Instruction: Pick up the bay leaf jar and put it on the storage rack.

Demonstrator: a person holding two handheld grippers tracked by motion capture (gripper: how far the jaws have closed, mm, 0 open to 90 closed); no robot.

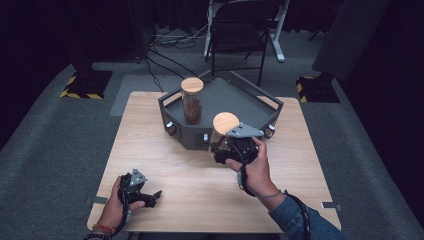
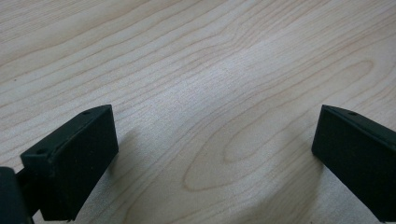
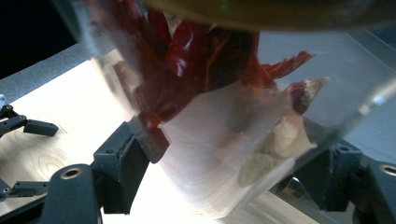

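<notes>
Transfer of a jar (image 1: 223, 131) is shown in mid-carry. The clear jar, capped with a round wooden lid (image 1: 226, 121) and packed with dried red chillies (image 3: 187, 51), is pinched between the jaws of the right hand-held gripper (image 1: 235, 148) and is held clear of the desk (image 1: 190, 175), just in front of the tray's (image 1: 175, 100) near wall. In the right gripper view the jar's wall is seen pressed between the two black jaws, and the jar appears tilted. A second jar (image 1: 192, 100), likewise wood-lidded, stands upright inside the dark angular tray at the desk's far side.

The step in hand is judged to be the carrying of the held jar toward the tray. The next move would call for the jar to be lifted over the tray's wall, righted, and set down on the tray floor apart from the standing jar before the grip is released.

The left hand-held gripper (image 1: 142, 192) is rested near the desk's front left corner, its jaws spread wide over bare wood and nothing between them.

The desk is of pale wood with plain grain. It stands on grey carpet in a dark room, with a folding chair (image 1: 240, 30), cables (image 1: 165, 50) and hazard-striped bases (image 1: 85, 85) behind.
</notes>
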